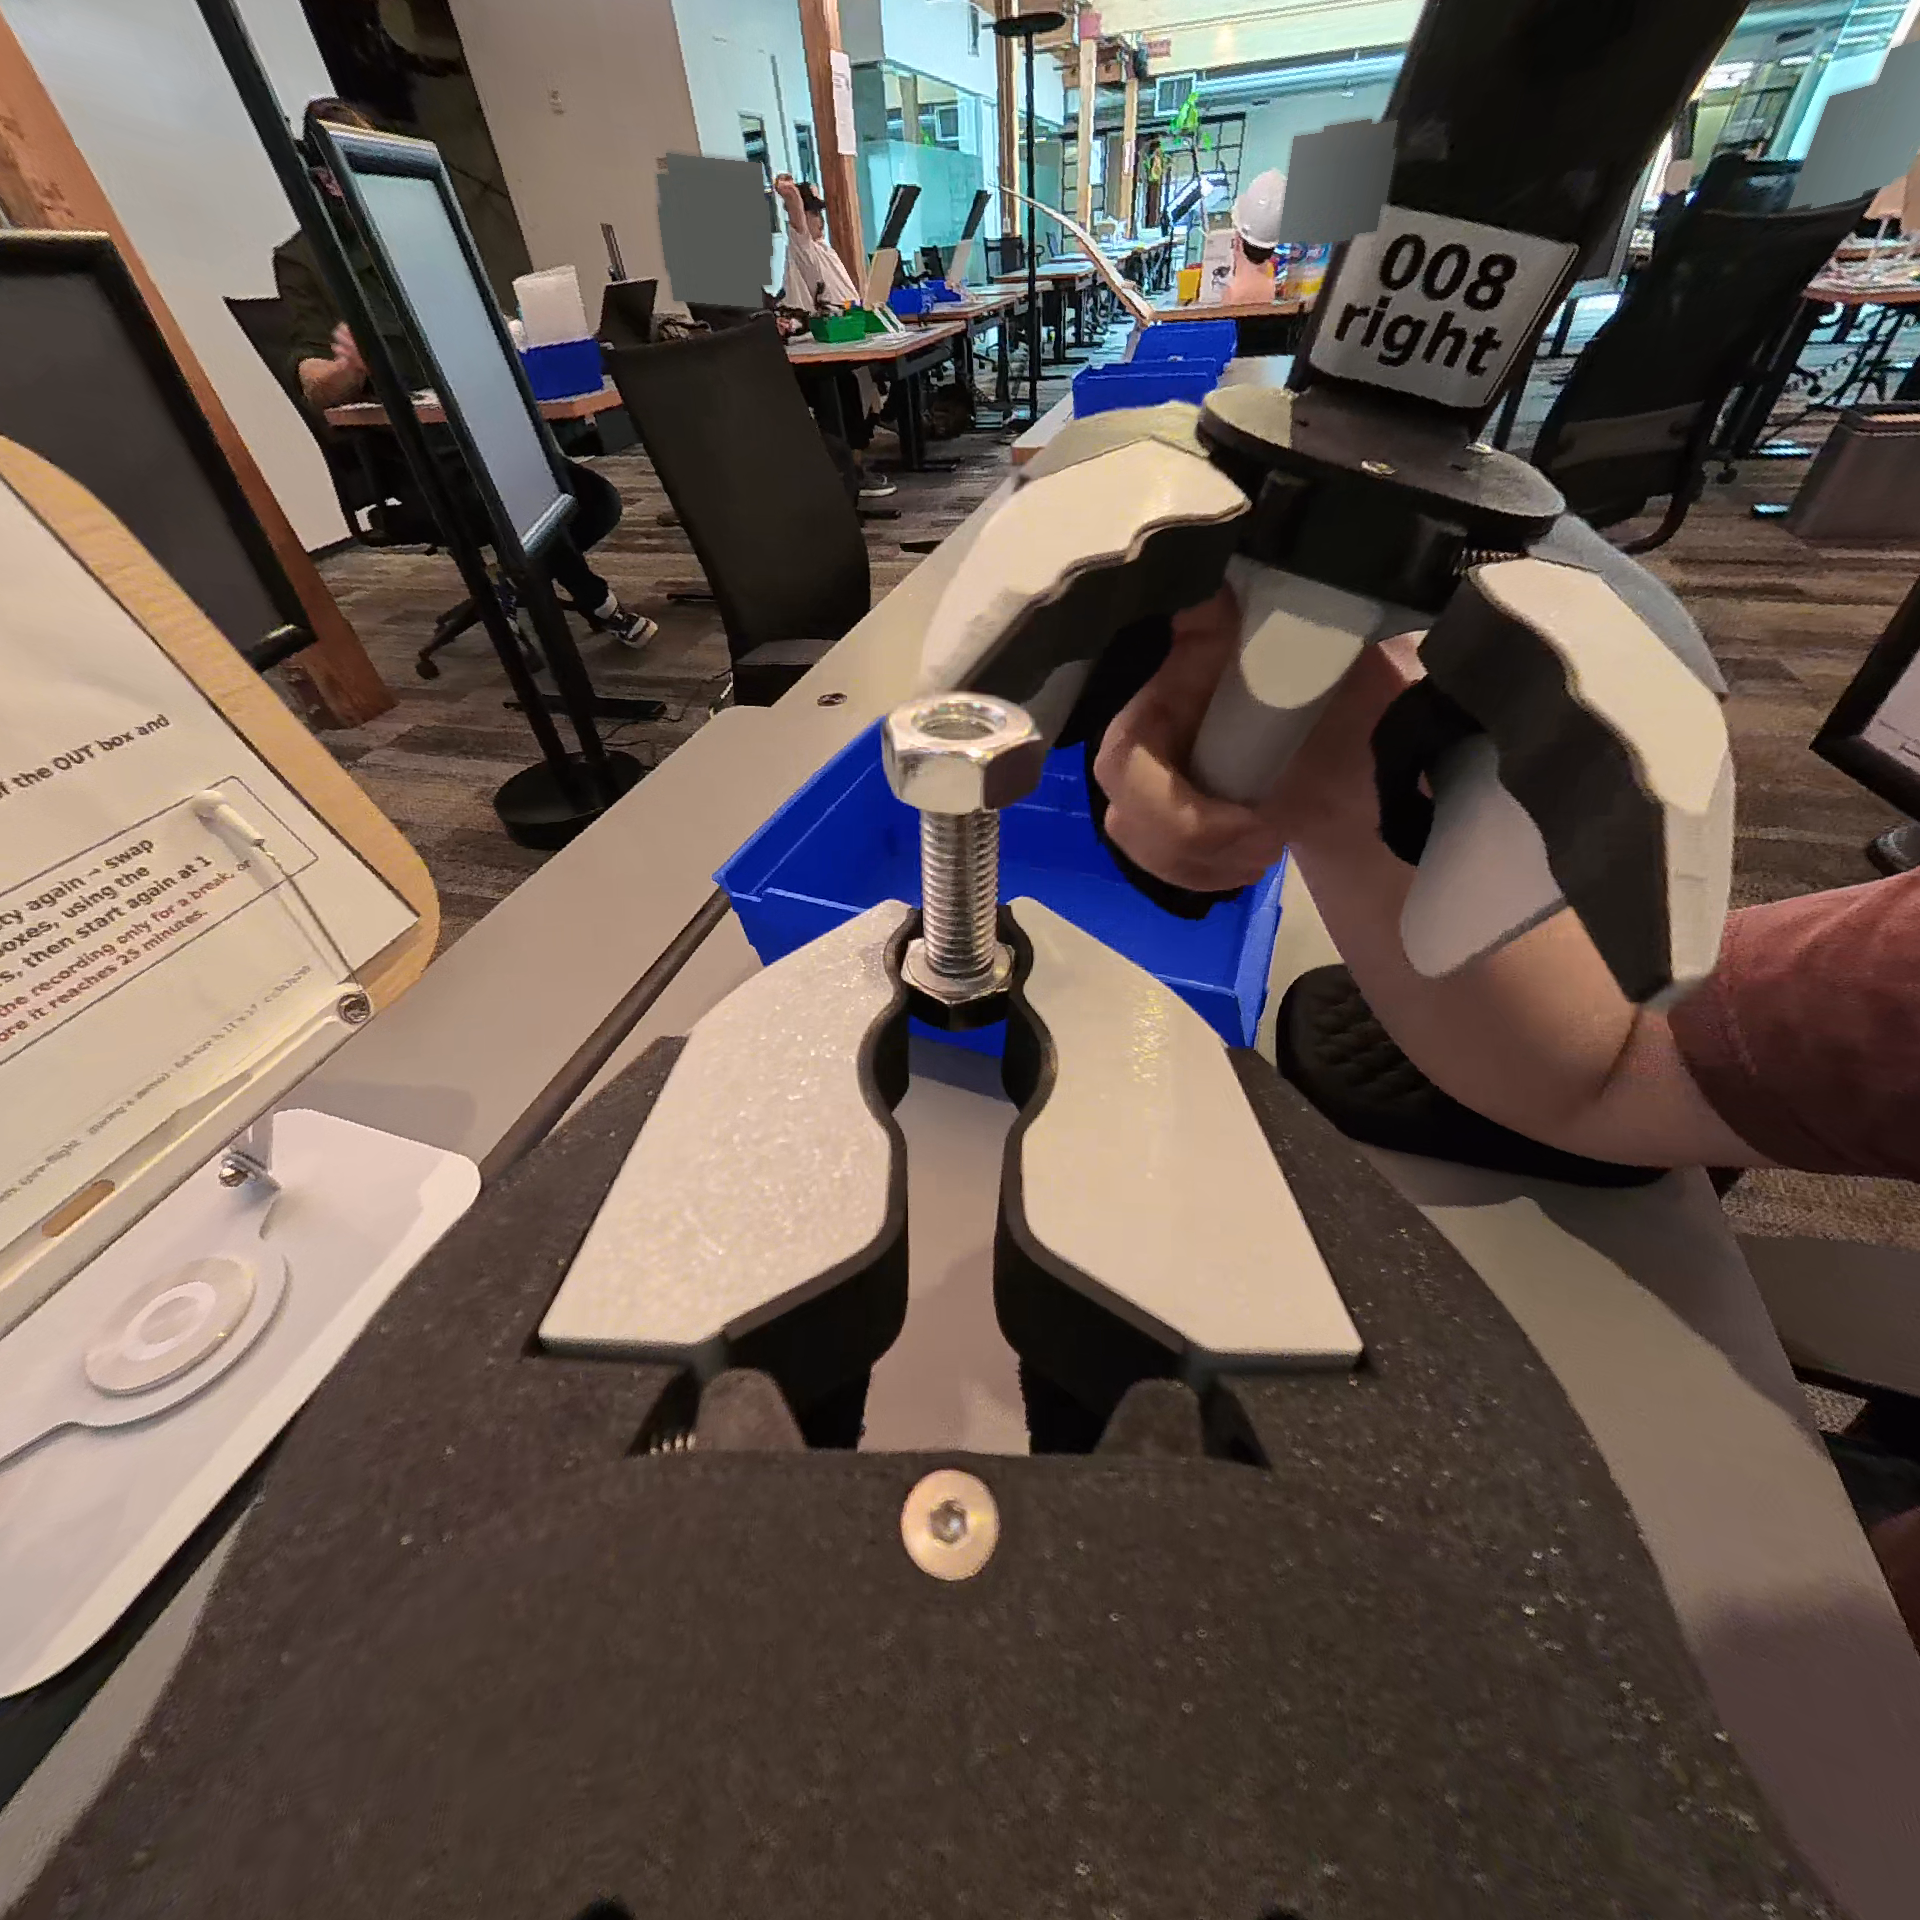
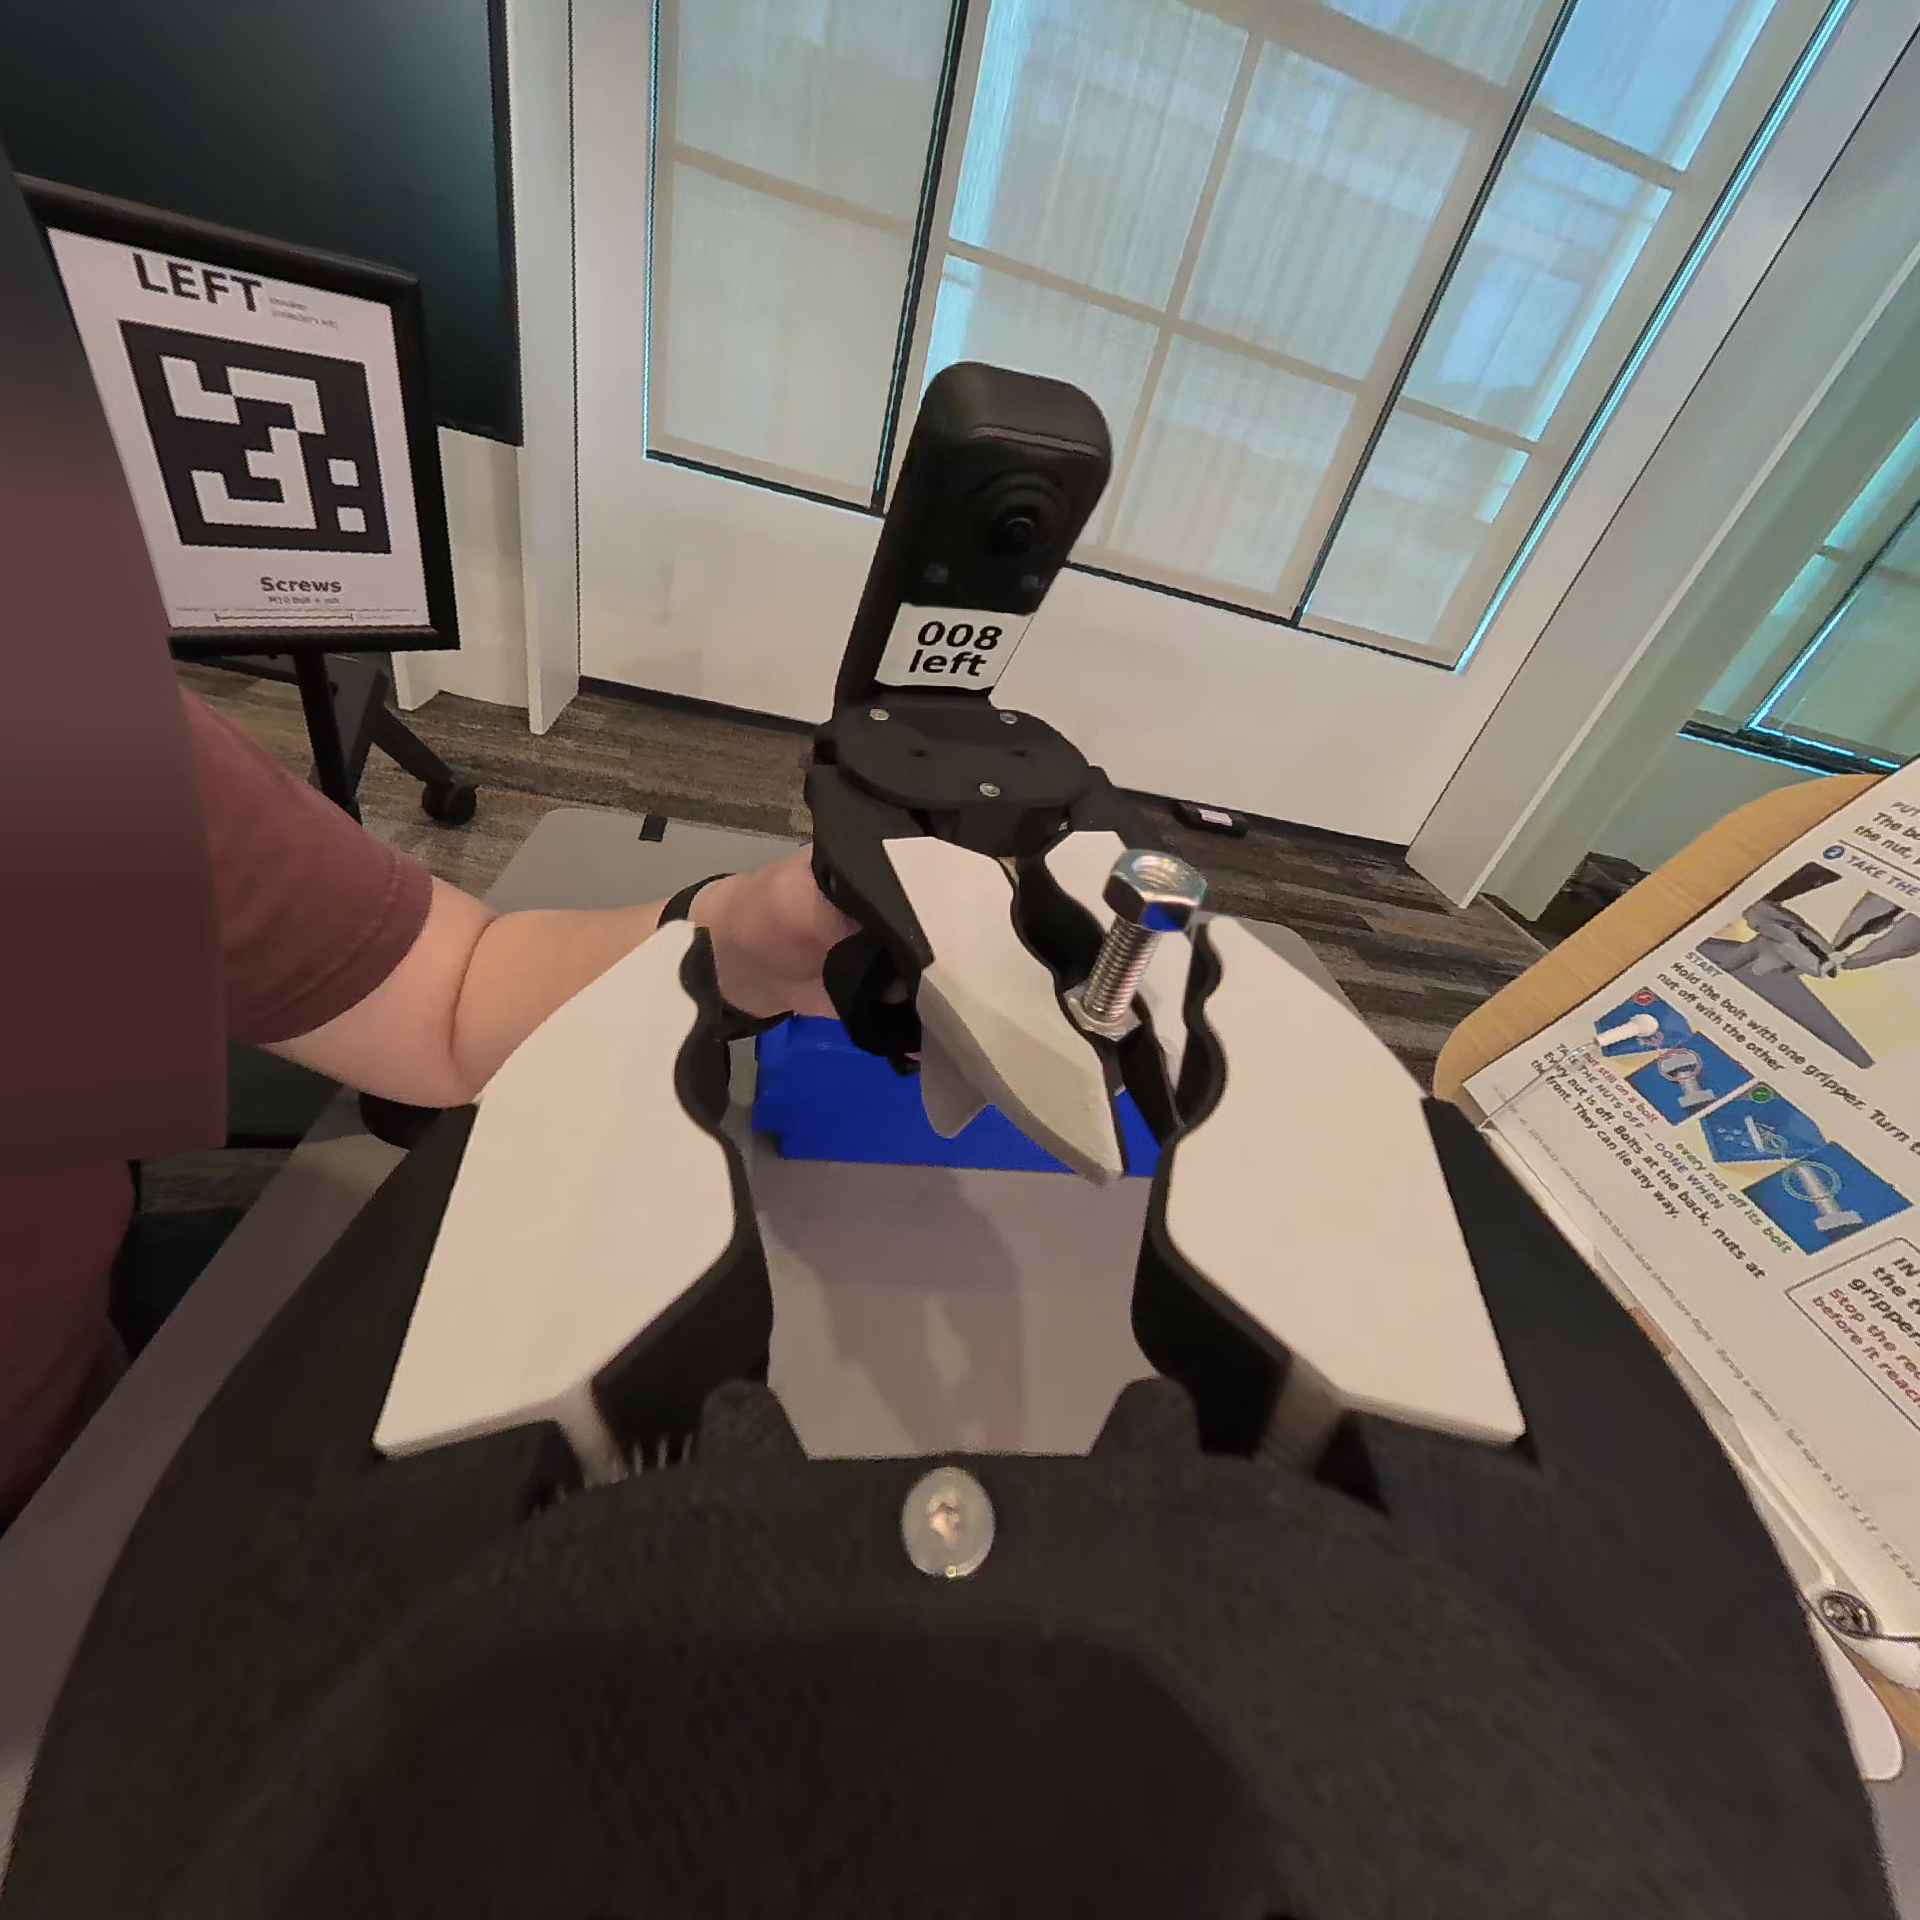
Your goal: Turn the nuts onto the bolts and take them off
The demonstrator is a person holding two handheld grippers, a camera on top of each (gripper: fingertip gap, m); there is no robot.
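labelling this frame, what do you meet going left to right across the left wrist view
instruction sheet on its stand → bolt with the nut at its top, held by the left hand-held gripper → person's hand → right hand-held gripper

A blue bin [image 1: 1039, 883] sits on the grey table [image 1: 644, 997] just beyond the gripper's fingers. An instruction sheet [image 2: 1704, 1122] on a wooden board stands off to one side, and a framed marker sign [image 2: 249, 426] behind.

An open-plan office: long rows of desks [image 1: 1049, 286], black chairs [image 1: 748, 499], screens on stands [image 1: 447, 353], carpet floor [image 1: 1756, 623] and tall windows [image 2: 1195, 291].
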